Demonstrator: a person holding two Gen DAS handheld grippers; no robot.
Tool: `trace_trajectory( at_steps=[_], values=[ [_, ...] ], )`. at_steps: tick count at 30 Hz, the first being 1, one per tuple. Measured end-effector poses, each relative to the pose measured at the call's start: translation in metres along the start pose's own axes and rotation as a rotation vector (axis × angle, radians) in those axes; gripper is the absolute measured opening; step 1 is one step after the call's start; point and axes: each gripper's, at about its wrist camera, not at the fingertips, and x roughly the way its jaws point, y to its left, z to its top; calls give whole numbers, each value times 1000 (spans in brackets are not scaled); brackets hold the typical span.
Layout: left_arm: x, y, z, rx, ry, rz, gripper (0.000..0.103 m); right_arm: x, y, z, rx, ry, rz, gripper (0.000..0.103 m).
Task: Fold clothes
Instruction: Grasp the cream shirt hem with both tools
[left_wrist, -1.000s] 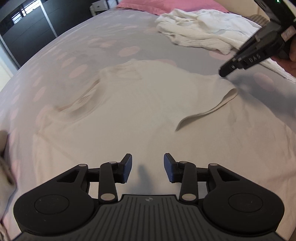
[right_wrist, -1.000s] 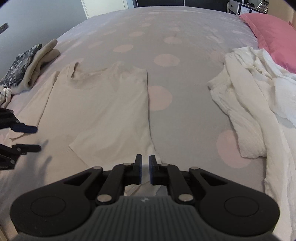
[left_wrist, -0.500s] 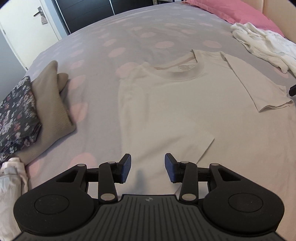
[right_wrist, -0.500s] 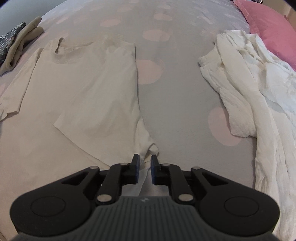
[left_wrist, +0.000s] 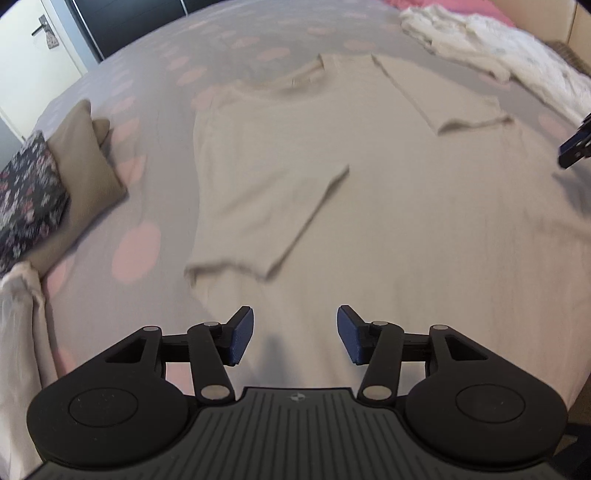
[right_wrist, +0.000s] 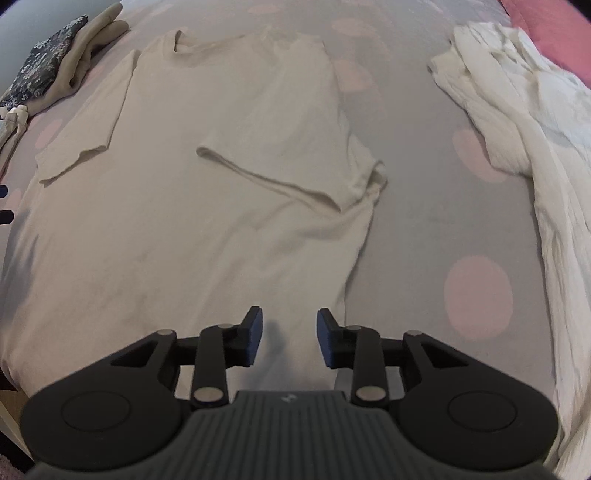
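I had the beige tee (left_wrist: 388, 206) lying flat on the spotted bed (left_wrist: 155, 122), both sleeves folded in over its body. My left gripper (left_wrist: 295, 334) hung over the lower part of the tee, jaws opening with nothing between them. My right gripper (right_wrist: 289, 338) was opening too, empty, over the tee's right edge (cloth below, not pinched). White clothes (right_wrist: 517, 122) lay heaped well to the right.

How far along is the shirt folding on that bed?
Early. The beige T-shirt lies flat on the bed with both sleeves folded inward. Nothing is in hand: the left gripper and right gripper have opening jaws with nothing between them. The body folds remain, and the white pile is untouched.
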Motion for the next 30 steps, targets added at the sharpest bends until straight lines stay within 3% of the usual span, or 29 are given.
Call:
trace_trajectory(
  at_steps=[5, 12, 14, 17, 18, 19, 20, 21, 22, 30],
  values=[
    [-1, 3, -25, -55, 66, 5, 48, -4, 1, -30, 6, 38, -42, 45],
    [9, 10, -49, -114, 139, 21, 48, 3, -2, -55, 49, 97, -65, 48],
    [10, 6, -55, -131, 161, -5, 47, 8, -2, -62, 59, 125, -64, 48],
    [11, -3, -62, -124, 195, -41, 40, 11, 0, -73, 70, 163, -33, 49],
    [11, -8, -63, -106, 200, -52, 30, 11, 3, -76, 63, 172, -26, 49],
    [10, -12, -63, -89, 205, -63, 19, 11, 7, -79, 53, 180, -18, 44],
    [9, -14, -63, -76, 207, -73, 15, 10, 11, -81, 40, 187, -9, 22],
    [7, -15, -62, -73, 206, -82, 7, 9, 15, -83, 27, 190, -5, 10],
    [6, -13, -62, -78, 206, -87, 2, 7, 18, -83, 13, 184, -8, 6],
    [-25, 17, -52, -148, 128, -143, 0, -32, 15, -64, 64, 62, 49, 4]
  ],
)
